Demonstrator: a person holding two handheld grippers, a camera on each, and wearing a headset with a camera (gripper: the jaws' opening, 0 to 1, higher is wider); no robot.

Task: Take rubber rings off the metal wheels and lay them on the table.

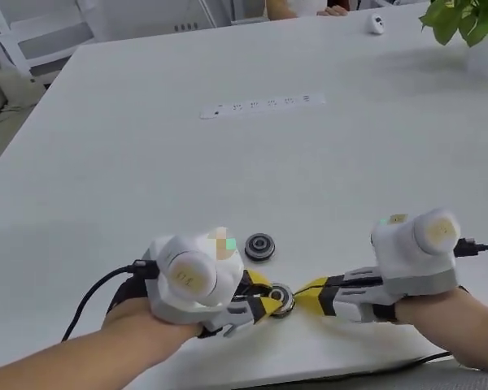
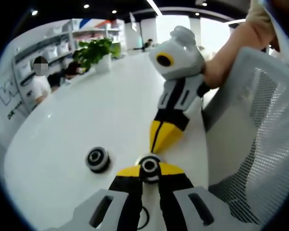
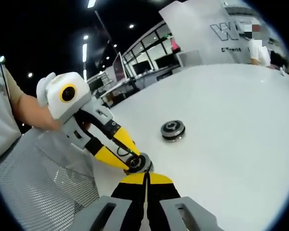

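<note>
two grippers meet tip to tip on one wheel at the near edge of the worktop.
the left gripper (image 2: 149, 170) has its yellow-tipped jaws pinching a wheel (image 2: 149, 164), one jaw on each side of it, hub facing up between them. the right gripper (image 3: 145, 177) faces it head on with its jaws pressed together, their tips touching the wheel's far rim, straight ahead of the left jaws; i cannot tell if they have caught the rubber ring. in the head view the wheel (image 1: 278, 299) sits between the two sets of tips, left gripper (image 1: 268, 303) on one side and right gripper (image 1: 307, 289) on the other. a second wheel (image 1: 259, 246), dark ring on, lies flat on the worktop (image 1: 228, 171), near but apart, off to the left of the left jaws (image 2: 97, 159), ahead and right of the right jaws (image 3: 173, 129).
</note>
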